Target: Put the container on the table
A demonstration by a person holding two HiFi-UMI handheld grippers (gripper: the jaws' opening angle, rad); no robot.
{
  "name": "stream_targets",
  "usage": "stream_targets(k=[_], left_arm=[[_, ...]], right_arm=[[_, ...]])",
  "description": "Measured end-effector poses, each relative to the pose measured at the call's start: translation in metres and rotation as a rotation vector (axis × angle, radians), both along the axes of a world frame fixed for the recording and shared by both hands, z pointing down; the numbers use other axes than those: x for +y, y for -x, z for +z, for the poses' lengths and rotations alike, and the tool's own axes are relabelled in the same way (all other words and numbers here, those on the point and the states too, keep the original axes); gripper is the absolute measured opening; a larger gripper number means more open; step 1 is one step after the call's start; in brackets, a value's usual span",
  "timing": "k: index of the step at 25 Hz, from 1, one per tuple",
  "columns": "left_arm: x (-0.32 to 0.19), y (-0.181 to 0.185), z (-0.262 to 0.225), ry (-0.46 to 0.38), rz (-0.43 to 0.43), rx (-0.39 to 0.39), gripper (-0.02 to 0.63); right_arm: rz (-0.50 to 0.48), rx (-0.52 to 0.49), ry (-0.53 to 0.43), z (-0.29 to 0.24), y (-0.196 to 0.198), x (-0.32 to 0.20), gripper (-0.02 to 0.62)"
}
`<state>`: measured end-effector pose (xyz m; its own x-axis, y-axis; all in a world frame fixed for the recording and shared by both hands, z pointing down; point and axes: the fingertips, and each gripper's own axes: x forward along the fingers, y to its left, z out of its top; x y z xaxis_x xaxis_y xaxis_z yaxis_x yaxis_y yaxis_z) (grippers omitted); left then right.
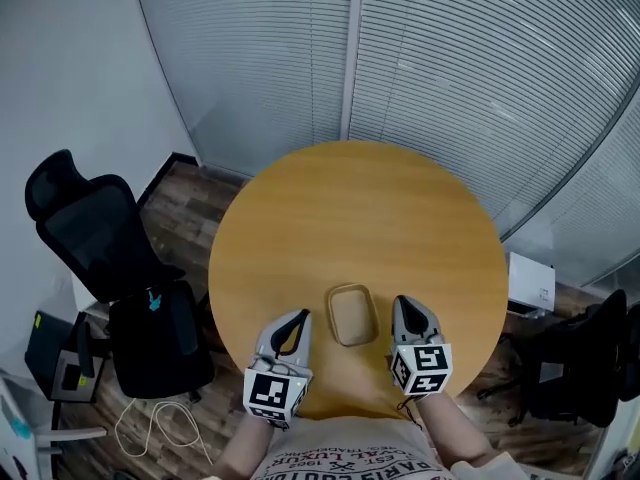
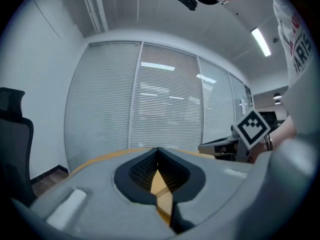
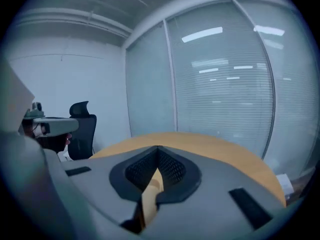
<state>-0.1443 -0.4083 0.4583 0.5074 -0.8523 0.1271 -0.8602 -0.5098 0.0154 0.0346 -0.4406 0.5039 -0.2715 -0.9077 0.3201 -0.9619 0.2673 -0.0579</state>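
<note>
Container [image 1: 352,314] sits flat on the table [image 1: 380,198] near its front edge — set down already, I judge — flanked by the left gripper [image 1: 299,316] and right gripper [image 1: 401,304], each clear of it with jaws closed on nothing, the blinds [image 1: 450,58] far beyond.

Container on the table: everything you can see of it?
The container is a small shallow open tray, rectangular with rounded corners, tan with a paler rim; material unclear. It looks empty and lies flat on the round wooden table near the person's edge, between the left gripper and right gripper, touched by neither.
</note>
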Motion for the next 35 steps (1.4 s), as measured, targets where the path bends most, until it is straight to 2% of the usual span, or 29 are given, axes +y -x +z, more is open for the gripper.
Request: stream_targets(k=[4,10,16,23,35], left_arm=[[0.0,-0.001,-0.024,-0.048,-0.004,0.005,0.006],[0.002,-0.004,-0.048,-0.085,0.001,0.013,0.006],[0.007,-0.011,-0.06,-0.122,0.016,-0.024,0.006],[0.011,-0.01,-0.05,-0.095,0.004,-0.018,0.006],[0.006,-0.007,-0.043,-0.069,0.008,-0.009,0.006]], right_arm=[[-0.021,0.01,-0.163,-0.044,-0.003,0.012,0.008],[-0.08,0.022,-0.304,-0.075,-0.006,0.031,0.007],[-0.074,-0.014,-0.311,-0.078,-0.017,0.041,0.006],[-0.12,-0.007,-0.319,-0.078,-0.007,0.049,0.006],[-0.142,0.007,-0.314,-0.079,0.006,0.048,0.006]])
